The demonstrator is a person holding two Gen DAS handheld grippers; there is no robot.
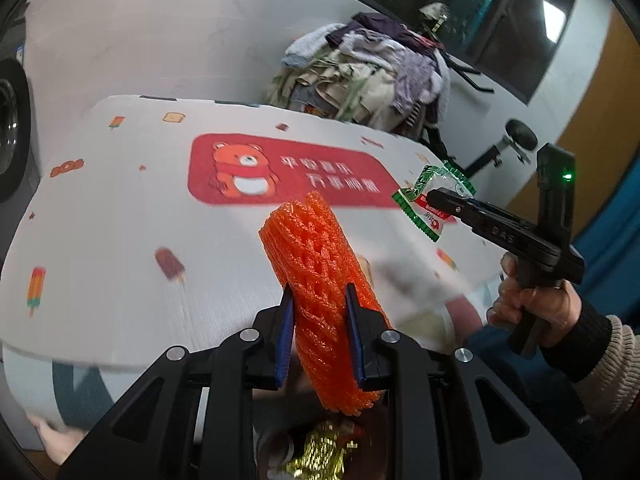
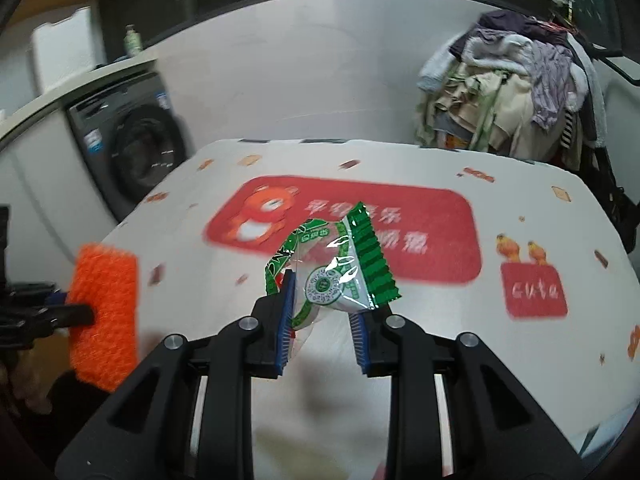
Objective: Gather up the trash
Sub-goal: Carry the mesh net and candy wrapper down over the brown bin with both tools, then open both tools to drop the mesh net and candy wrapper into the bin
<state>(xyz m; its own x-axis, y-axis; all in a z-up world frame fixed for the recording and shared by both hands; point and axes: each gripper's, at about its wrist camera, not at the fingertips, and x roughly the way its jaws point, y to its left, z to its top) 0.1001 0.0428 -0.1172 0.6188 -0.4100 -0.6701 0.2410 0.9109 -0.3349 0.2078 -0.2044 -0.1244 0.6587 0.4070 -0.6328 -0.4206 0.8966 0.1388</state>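
Note:
My left gripper (image 1: pixel 318 294) is shut on an orange foam fruit net (image 1: pixel 316 276) and holds it upright above the near edge of the white patterned table (image 1: pixel 120 208). The net also shows at the left of the right wrist view (image 2: pixel 104 312). My right gripper (image 2: pixel 322 300) is shut on a green and clear plastic wrapper (image 2: pixel 340 268), held above the table. In the left wrist view the right gripper (image 1: pixel 434 196) is at the right with the wrapper (image 1: pixel 424 200) at its tips. Gold foil trash (image 1: pixel 324 452) lies below the left gripper.
A pile of clothes (image 2: pixel 512 88) on a rack stands behind the table at the right. A washing machine (image 2: pixel 136 148) stands at the left. The tablecloth has a red bear panel (image 2: pixel 344 228). A white bag (image 2: pixel 320 380) lies under the right gripper.

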